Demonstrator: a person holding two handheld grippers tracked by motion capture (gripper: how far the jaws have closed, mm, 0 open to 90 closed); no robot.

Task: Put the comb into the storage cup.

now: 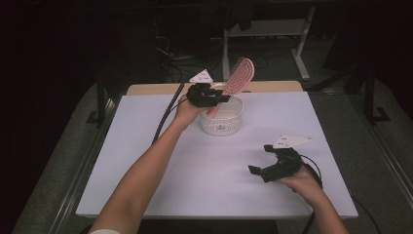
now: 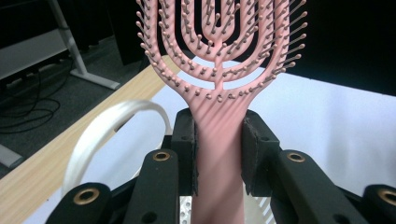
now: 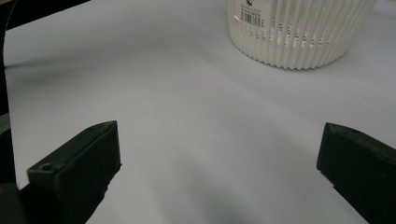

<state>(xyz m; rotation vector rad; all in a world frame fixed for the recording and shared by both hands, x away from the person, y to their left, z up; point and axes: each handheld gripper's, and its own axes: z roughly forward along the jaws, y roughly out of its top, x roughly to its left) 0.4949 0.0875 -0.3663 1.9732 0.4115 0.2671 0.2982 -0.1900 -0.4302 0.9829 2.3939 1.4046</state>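
Observation:
A pink vented hairbrush point(image 1: 239, 78) stands tilted over a round white slotted basket point(image 1: 221, 123) at the back middle of the table. My left gripper point(image 1: 214, 96) is shut on the brush handle, just above the basket's near-left rim. In the left gripper view the handle point(image 2: 219, 140) sits pressed between both black pads point(image 2: 187, 144), with the bristled head point(image 2: 219, 42) rising above and the basket rim point(image 2: 100, 128) curving below left. My right gripper point(image 1: 259, 159) rests low over the table at the front right, jaws wide apart and nothing between them point(image 3: 219, 163).
The white table sheet point(image 1: 195, 170) covers a wooden tabletop point(image 1: 272, 86) whose back edge shows behind the basket. The basket point(image 3: 299, 32) stands ahead of the right gripper. Black cables trail from both grippers. Dark floor, cables and white desk legs lie beyond.

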